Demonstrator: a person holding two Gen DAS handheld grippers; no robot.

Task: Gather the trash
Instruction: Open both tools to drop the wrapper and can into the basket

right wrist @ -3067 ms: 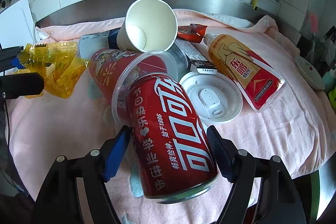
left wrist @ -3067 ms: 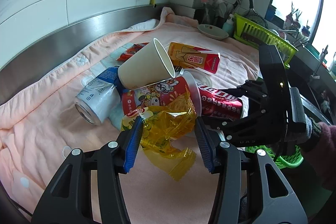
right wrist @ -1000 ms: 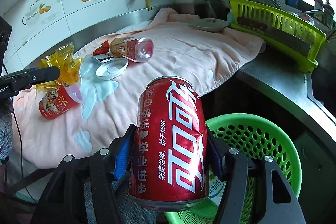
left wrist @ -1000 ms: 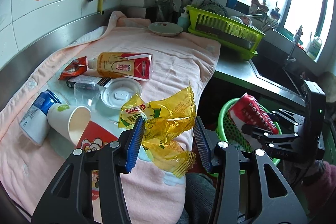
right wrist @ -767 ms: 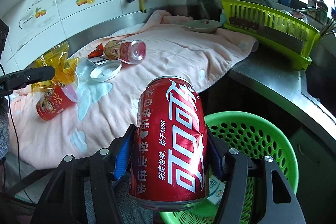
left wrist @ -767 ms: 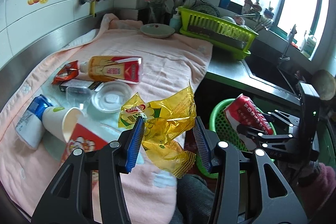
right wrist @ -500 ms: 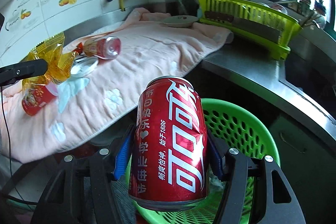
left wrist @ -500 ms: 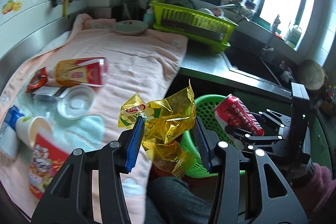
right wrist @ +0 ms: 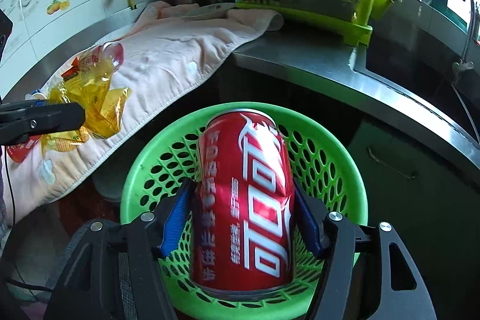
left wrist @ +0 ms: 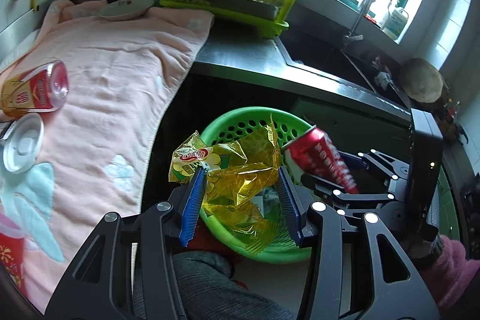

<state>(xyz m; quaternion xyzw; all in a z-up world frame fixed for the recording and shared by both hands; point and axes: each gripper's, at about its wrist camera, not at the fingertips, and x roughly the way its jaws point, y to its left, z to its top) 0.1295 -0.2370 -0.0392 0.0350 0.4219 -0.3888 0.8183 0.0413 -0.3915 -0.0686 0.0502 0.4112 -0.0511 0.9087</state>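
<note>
We're parked over the edge of the worktop (left wrist: 246, 56), pink towel (left wrist: 120, 74) draped across it, and the green basket (right wrist: 345, 170) sits down below the edge, pretty much right under both claws.

In the right claw (right wrist: 243, 215) we've got the red cola can (right wrist: 249, 194), upright between the blue pads, directly above the basket. The jaws are opening right now, and the can looks a bit motion-smeared, so we'd guess it's slipping free, though we can't swear whether the pads still touch it. A can like that is stiff but thin-walled and slick, probably empty and light; squeezing across the middle of the body is the right spot, and too much force would dent it.

The left claw (left wrist: 243, 191) is closed down about as tight as it goes on the yellow snack wrapper (left wrist: 234, 170), which hangs crumpled over the near rim of the basket. That thing weighs nothing, it's crinkly and floppy, so anywhere on the bunched-up middle works. It could cling to the pads or flutter off sideways on release, so we'd want it low over the basket first.

Still lying on the towel: a tipped drink bottle (left wrist: 33, 95) with a yellow-red label, and a white plastic lid (left wrist: 22, 146) just beside it. Both look light and easy to pinch.
</note>
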